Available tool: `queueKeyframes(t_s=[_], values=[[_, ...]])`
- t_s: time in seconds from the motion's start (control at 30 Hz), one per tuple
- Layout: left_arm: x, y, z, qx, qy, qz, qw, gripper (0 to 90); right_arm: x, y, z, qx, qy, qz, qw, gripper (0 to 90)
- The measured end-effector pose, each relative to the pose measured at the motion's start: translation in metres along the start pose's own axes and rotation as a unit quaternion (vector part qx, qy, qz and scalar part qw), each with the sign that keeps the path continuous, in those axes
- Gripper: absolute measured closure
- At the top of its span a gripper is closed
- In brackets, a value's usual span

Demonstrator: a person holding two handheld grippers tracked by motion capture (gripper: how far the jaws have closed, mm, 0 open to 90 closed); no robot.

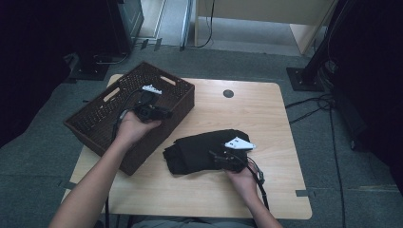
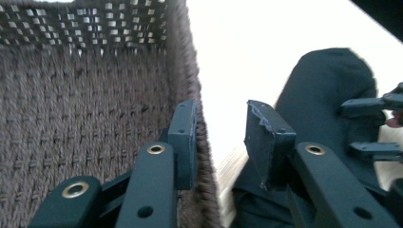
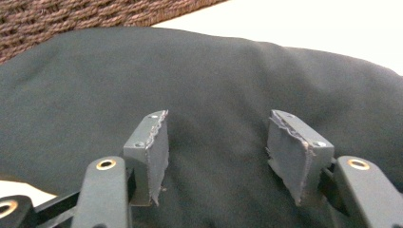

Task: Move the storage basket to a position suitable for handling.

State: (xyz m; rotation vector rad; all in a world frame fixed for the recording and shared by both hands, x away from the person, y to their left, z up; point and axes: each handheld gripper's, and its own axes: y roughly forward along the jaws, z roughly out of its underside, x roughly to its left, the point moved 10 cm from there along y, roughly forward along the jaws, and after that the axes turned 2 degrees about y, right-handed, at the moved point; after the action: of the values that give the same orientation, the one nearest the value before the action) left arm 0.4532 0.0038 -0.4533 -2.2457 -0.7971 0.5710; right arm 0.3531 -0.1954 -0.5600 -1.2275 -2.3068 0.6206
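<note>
Gaping apart, the right tool (image 3: 216, 159) rests on the black cloth (image 3: 214, 76); the left tool (image 2: 221, 142) straddles the basket (image 2: 95, 95) rim, open.

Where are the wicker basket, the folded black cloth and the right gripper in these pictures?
wicker basket (image 1: 183, 100): high view, on its near right wall.
folded black cloth (image 1: 192, 152): high view, on the middle of its top.
right gripper (image 3: 216, 156): right gripper view, midway between its open jaws, above the cloth.

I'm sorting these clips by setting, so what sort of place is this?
Probably a lab or studio set up for recording, not a home: a small wooden table on grey carpet, loose cables across the floor, and dark equipment stands bolted around it.
</note>
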Motion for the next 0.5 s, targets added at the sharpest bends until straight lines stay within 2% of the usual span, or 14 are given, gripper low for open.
queueKeyframes(t_s=[0.1,0.2,0.3,0.37,0.43,0.5], values=[[-0.014,-0.008,-0.005,-0.009,0.012,0.000,0.9999,61.3,0.001,-0.006,-0.002,0.015,-0.012,0.000,0.9998,43.5],[-0.029,-0.009,-0.004,-0.011,0.015,0.004,0.9998,58.0,0.003,-0.013,-0.003,0.017,-0.008,-0.002,0.9998,44.7],[-0.040,-0.004,-0.001,-0.013,0.018,0.005,0.9997,55.8,0.004,-0.020,-0.001,0.015,-0.007,-0.006,0.9998,46.4],[-0.050,0.001,0.002,-0.011,0.012,0.020,0.9997,55.3,0.004,-0.021,0.000,0.016,-0.004,-0.006,0.9998,46.7],[-0.058,0.007,0.005,-0.008,0.023,0.020,0.9995,54.5,0.002,-0.022,0.003,0.018,-0.005,-0.004,0.9998,47.2],[-0.063,0.013,0.009,-0.001,0.024,0.025,0.9994,54.0,0.000,-0.021,0.006,0.019,0.002,-0.006,0.9998,49.4]])
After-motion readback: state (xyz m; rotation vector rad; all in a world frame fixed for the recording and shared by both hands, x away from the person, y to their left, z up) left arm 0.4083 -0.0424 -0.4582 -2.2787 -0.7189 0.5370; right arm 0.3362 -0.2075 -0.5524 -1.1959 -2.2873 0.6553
